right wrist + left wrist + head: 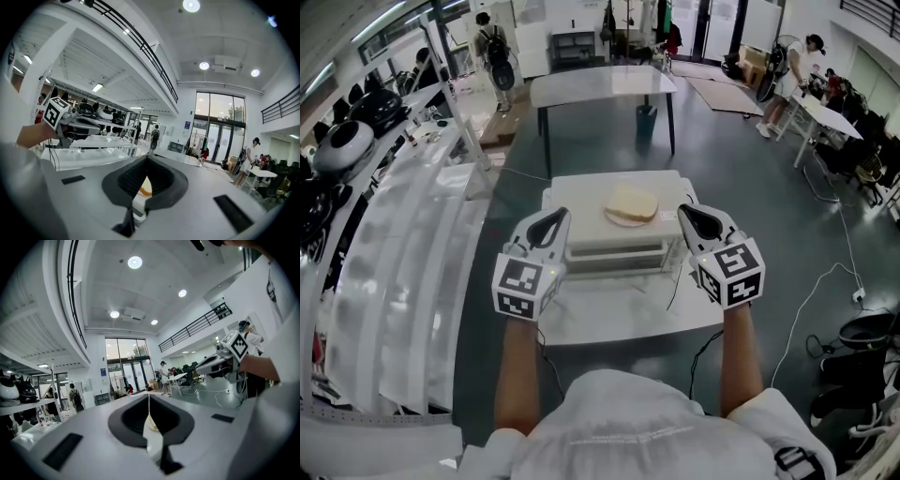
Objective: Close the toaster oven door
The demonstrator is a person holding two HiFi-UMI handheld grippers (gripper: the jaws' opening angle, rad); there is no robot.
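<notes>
The right tool holds its jaws together.

Toaster oven in white, smooth with a soft sheen, painted metal I'd guess. The desk beneath is smooth, white and faintly glossy. The left gripper and right gripper have matt grey plastic shells. The floor is dark, polished and reflective.
</notes>
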